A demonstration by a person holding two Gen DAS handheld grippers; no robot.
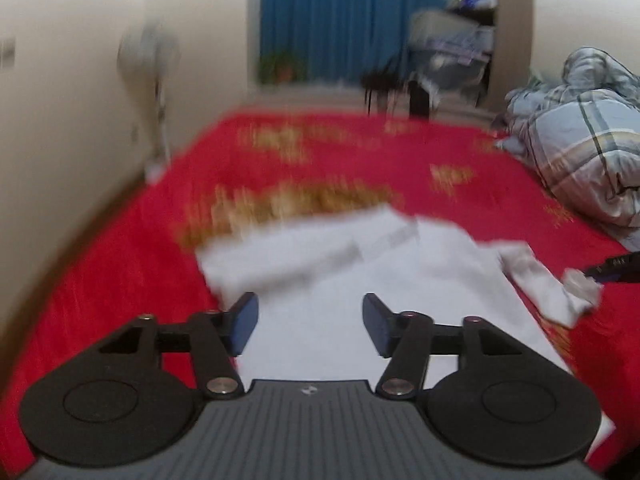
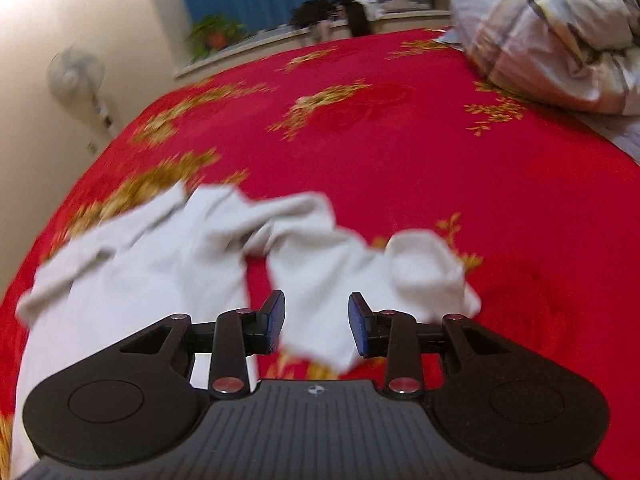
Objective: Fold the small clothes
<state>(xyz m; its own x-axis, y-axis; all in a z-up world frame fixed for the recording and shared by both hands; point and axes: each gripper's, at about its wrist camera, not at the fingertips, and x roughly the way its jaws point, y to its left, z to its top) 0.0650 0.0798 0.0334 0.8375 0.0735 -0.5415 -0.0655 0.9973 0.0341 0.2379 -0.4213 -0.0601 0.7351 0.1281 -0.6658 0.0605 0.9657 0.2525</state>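
Observation:
A small white garment [image 1: 340,280] lies on the red bedspread [image 1: 120,272], partly folded, with one sleeve [image 1: 540,284] sticking out to the right. My left gripper [image 1: 310,320] is open and empty, just above the garment's near middle. In the right wrist view the garment [image 2: 140,264] lies to the left and its crumpled sleeve [image 2: 360,276] is straight ahead. My right gripper [image 2: 316,316] is open, its jaws on either side of the sleeve's near end, gripping nothing. The right gripper's tip [image 1: 612,268] shows at the left wrist view's right edge.
The red bedspread [image 2: 380,140] with gold flowers covers the bed. A bundled plaid quilt [image 1: 580,148] lies at the back right, also in the right wrist view [image 2: 560,32]. A standing fan [image 1: 154,80] is by the left wall. Blue curtains [image 1: 340,16] hang at the back.

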